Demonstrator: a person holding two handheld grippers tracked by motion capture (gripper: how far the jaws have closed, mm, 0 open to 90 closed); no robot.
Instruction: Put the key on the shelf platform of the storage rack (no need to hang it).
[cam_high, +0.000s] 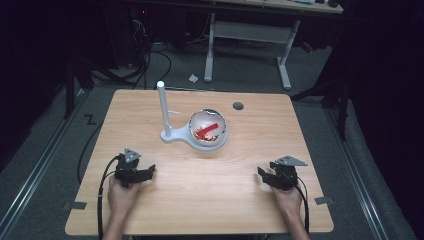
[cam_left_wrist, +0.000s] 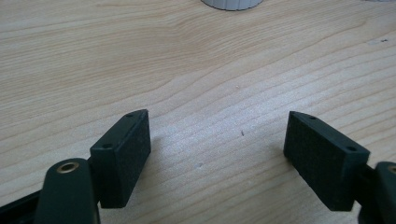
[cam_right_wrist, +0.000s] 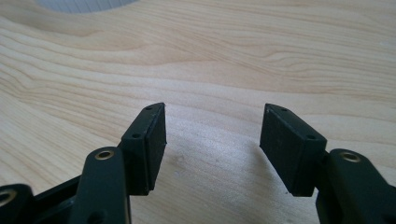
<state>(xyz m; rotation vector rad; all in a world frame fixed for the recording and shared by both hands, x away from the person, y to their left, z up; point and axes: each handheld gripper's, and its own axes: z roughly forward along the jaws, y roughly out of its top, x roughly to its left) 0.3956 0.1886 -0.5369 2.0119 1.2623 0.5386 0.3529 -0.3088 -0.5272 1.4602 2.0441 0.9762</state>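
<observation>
A white stand with an upright post (cam_high: 162, 107) holds a clear bowl (cam_high: 208, 129) near the middle of the wooden table (cam_high: 200, 200); something red (cam_high: 207, 131) lies inside the bowl. My left gripper (cam_high: 150, 171) rests low on the near left of the table, held by a hand, its jaws wide apart over bare wood (cam_left_wrist: 217, 140). My right gripper (cam_high: 261, 173) sits on the near right in the other hand, jaws apart with nothing between them (cam_right_wrist: 212, 140). Both point toward the table's middle, well short of the bowl.
A dark round hole (cam_high: 238, 106) marks the table's far right part. Beyond the table stand a white desk frame (cam_high: 247, 35) and cables on a grey floor. The stand's white base (cam_left_wrist: 232, 3) edges into the top of the left gripper view.
</observation>
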